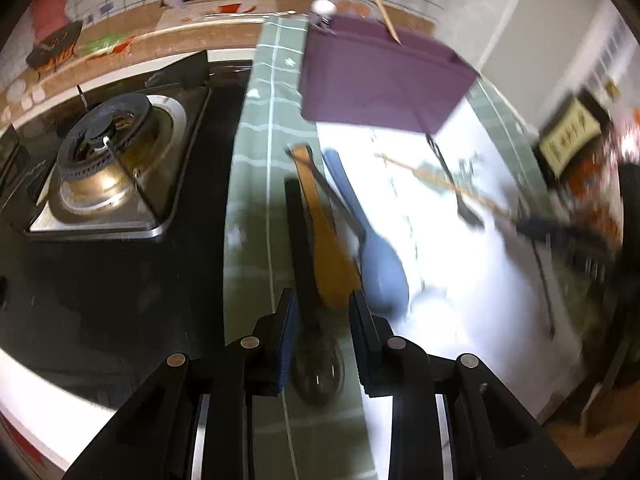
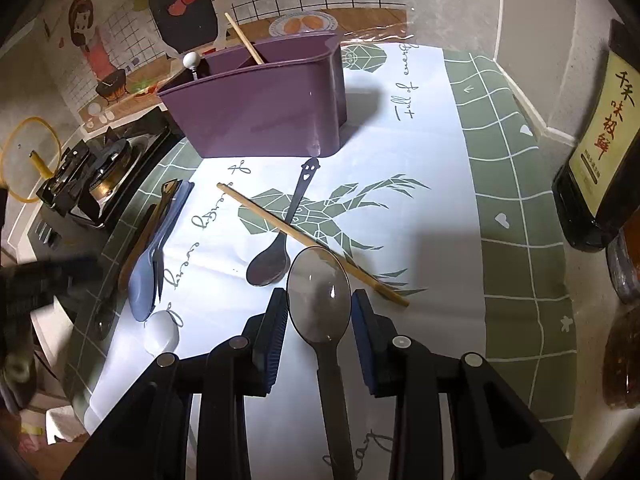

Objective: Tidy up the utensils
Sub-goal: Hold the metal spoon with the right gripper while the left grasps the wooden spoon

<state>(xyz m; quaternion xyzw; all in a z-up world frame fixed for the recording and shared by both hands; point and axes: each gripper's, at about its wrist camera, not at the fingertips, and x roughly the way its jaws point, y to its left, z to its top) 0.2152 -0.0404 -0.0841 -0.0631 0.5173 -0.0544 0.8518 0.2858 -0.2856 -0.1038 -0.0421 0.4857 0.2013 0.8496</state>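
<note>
My left gripper (image 1: 324,312) is shut on a dark see-through spoon (image 1: 318,376) that lies on the green grid mat (image 1: 256,184). Its handle runs away from me beside a wooden spoon (image 1: 330,252) and a blue spoon (image 1: 380,272). My right gripper (image 2: 320,300) is shut on the bowl of a second see-through spoon (image 2: 320,292), lifted over the white cloth (image 2: 420,240). Below it lie a chopstick (image 2: 312,240) and a black spoon (image 2: 276,256). The purple holder (image 2: 260,104) stands behind, holding a chopstick (image 2: 244,44) and a ball-topped utensil (image 2: 191,60). A white spoon (image 2: 162,332) lies at the left.
A gas stove (image 1: 108,168) sits left of the mat. A dark sauce bottle (image 2: 600,152) and jars (image 2: 624,360) stand along the right edge. The tiled wall runs behind the holder. The left gripper (image 2: 40,280) shows blurred at the left edge.
</note>
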